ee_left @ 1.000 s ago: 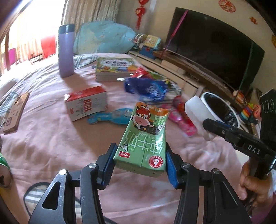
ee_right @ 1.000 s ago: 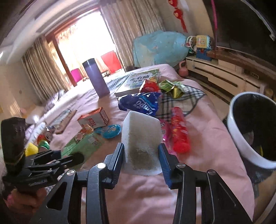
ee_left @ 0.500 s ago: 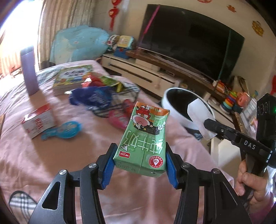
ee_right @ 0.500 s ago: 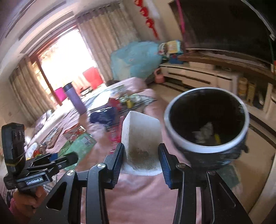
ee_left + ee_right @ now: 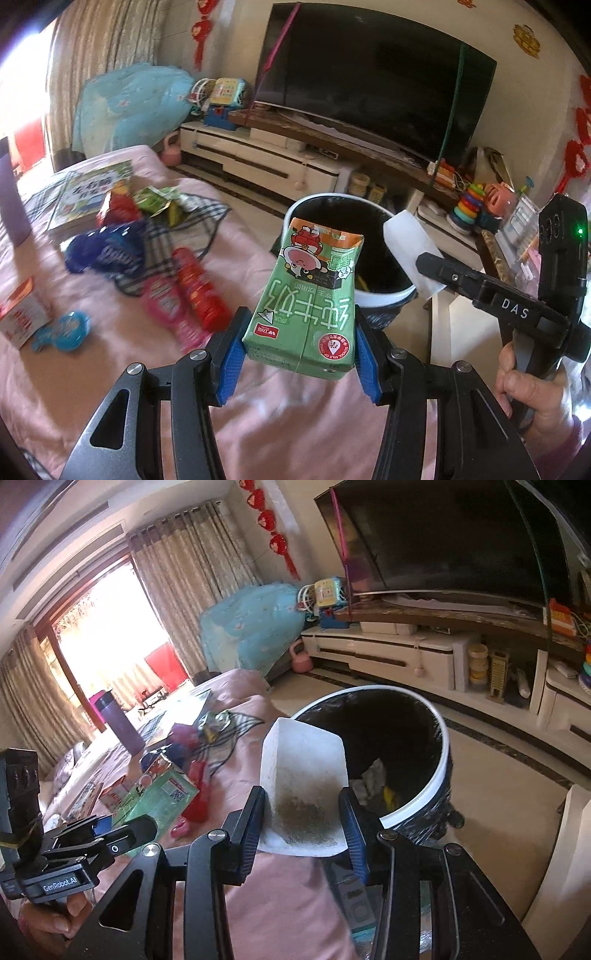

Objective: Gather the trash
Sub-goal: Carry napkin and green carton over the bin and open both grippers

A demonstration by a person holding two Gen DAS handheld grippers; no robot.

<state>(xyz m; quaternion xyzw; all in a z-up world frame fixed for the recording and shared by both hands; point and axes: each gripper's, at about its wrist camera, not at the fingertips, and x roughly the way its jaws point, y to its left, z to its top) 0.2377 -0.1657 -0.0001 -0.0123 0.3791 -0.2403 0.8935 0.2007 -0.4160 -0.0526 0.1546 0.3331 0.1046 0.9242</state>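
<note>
My left gripper (image 5: 295,360) is shut on a green milk carton (image 5: 308,299) and holds it above the pink bed edge, just short of the trash bin (image 5: 384,295). My right gripper (image 5: 304,830) is shut on a white dirty paper piece (image 5: 304,775), held beside the rim of the white, black-lined bin (image 5: 439,760). The paper (image 5: 410,251) and the right gripper show in the left wrist view, at the bin's right rim. The carton (image 5: 162,794) shows in the right wrist view. The bin holds some trash (image 5: 373,779).
On the pink bed (image 5: 92,295) lie a red wrapper (image 5: 195,291), a pink wrapper (image 5: 170,314), a blue bag (image 5: 107,251), a red-white box (image 5: 22,314), a blue lid (image 5: 62,332) and a book (image 5: 88,192). A TV cabinet (image 5: 295,162) stands behind the bin.
Both grippers have swung right from the bed toward the bin, still holding the carton and the paper. The bin is now closer and directly behind both items.
</note>
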